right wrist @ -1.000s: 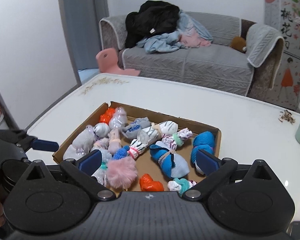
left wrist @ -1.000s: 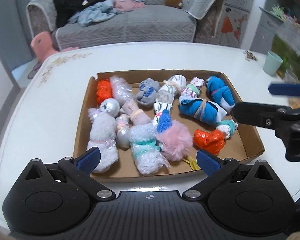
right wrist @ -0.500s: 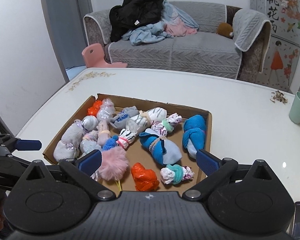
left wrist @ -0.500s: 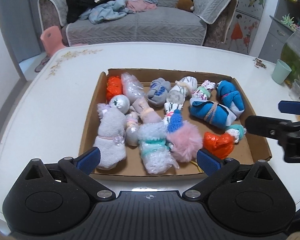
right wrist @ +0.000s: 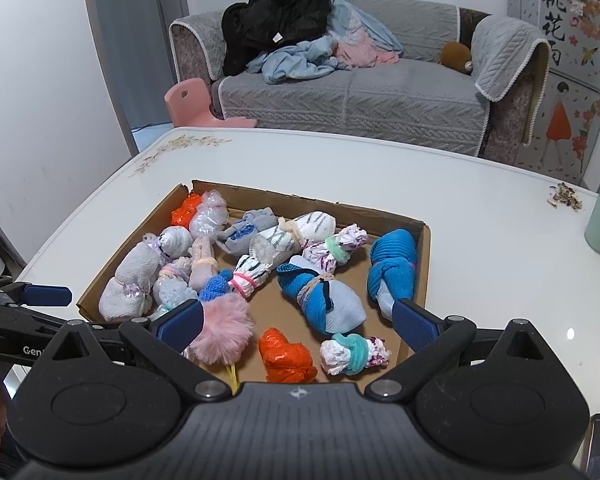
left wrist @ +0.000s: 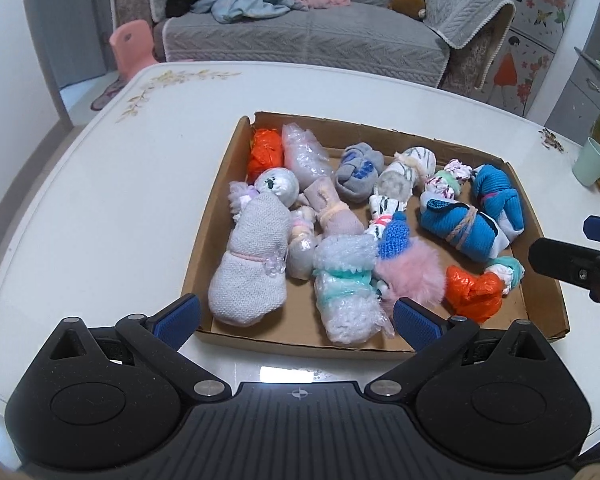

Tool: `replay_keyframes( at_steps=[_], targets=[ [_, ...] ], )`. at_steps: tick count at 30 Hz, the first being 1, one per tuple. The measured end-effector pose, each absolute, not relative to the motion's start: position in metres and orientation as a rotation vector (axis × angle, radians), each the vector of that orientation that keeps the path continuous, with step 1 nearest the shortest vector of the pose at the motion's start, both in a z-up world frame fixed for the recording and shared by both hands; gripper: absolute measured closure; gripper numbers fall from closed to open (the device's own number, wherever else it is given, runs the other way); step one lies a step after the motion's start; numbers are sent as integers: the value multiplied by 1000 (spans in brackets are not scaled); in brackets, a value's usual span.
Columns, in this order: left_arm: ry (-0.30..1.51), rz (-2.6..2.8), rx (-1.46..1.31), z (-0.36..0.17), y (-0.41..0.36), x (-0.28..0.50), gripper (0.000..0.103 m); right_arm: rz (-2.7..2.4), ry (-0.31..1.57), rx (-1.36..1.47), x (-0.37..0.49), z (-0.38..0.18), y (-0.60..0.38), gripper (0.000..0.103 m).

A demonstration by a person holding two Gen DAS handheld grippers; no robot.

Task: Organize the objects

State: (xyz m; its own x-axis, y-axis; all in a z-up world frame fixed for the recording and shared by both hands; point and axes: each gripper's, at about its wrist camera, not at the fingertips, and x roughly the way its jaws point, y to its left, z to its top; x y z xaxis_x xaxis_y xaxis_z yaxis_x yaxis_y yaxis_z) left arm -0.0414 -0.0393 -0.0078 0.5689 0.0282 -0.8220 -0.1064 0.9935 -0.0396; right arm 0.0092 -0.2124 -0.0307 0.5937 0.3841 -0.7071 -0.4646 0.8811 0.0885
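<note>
Bundles [left wrist: 336, 240] all sat inside the cardboard tray [left wrist: 204, 256] at 12 o'clock; your left gripper [left wrist: 296, 318] & right gripper [right wrist: 298, 322] hovered w/ jaws spread, holding nothing. Fit either stage: sorting pending or done.

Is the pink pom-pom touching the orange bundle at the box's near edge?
Apart. The right wrist view shows bare cardboard between the pink pom-pom and the orange bundle.
</note>
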Motion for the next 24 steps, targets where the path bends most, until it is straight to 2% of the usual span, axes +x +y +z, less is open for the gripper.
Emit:
replay_keyframes(
  at_steps=[24],
  targets=[
    [933, 130, -44, -1, -33, -40, 1, 505, 808, -125, 11, -33, -208, 3]
  ],
)
